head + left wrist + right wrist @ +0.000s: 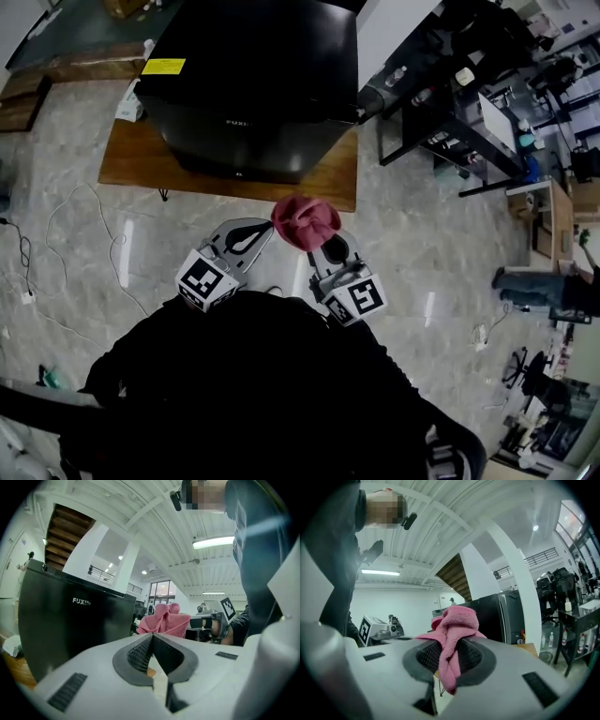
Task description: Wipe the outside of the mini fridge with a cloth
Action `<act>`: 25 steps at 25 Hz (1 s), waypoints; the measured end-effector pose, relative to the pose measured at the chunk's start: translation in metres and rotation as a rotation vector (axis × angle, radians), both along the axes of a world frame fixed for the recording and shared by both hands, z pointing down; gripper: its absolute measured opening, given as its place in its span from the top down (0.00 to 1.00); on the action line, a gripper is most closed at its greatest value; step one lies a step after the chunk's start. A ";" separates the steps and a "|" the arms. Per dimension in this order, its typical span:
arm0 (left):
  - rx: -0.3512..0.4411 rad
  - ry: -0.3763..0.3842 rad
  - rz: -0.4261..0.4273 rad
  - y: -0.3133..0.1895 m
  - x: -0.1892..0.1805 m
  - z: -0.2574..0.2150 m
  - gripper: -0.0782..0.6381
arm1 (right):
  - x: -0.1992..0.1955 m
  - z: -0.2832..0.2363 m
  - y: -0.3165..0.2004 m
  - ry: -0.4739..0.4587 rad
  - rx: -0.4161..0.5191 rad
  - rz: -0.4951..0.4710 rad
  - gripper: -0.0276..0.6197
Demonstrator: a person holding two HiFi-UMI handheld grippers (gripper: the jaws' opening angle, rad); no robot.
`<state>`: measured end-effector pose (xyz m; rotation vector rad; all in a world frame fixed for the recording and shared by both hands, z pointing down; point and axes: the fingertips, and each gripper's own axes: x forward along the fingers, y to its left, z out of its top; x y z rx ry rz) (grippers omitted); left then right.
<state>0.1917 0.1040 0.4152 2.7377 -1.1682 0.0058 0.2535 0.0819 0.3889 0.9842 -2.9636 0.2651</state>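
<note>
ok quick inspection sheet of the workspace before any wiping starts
surface: pale stone-look floor; a low wooden platform carries the fridge
job's things: black mini fridge; pink cloth, held clear of the fridge
clutter: white packet on the platform beside the fridge
grippers: left tongs shut, nothing between them; right tongs shut on the cloth
cables: white cable loose on the floor at left
surroundings: black rack with bottles to the right of the fridge; a person at far right
</note>
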 end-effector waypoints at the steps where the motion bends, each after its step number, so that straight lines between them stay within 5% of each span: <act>1: 0.000 0.000 -0.025 0.008 0.004 0.001 0.88 | 0.004 0.001 0.010 -0.001 -0.001 -0.027 0.88; 6: -0.032 -0.013 -0.132 0.045 0.028 0.002 0.88 | 0.035 0.006 0.047 -0.006 -0.045 -0.118 0.87; 12: -0.040 -0.029 -0.279 0.105 -0.022 -0.009 0.88 | -0.008 0.004 0.105 -0.030 -0.035 -0.276 0.87; 19: -0.024 -0.008 -0.402 0.134 -0.146 -0.008 0.88 | -0.116 -0.009 0.134 -0.023 0.012 -0.347 0.87; 25: -0.041 0.017 -0.402 0.168 -0.304 0.001 0.88 | -0.265 -0.013 0.143 -0.031 0.040 -0.287 0.87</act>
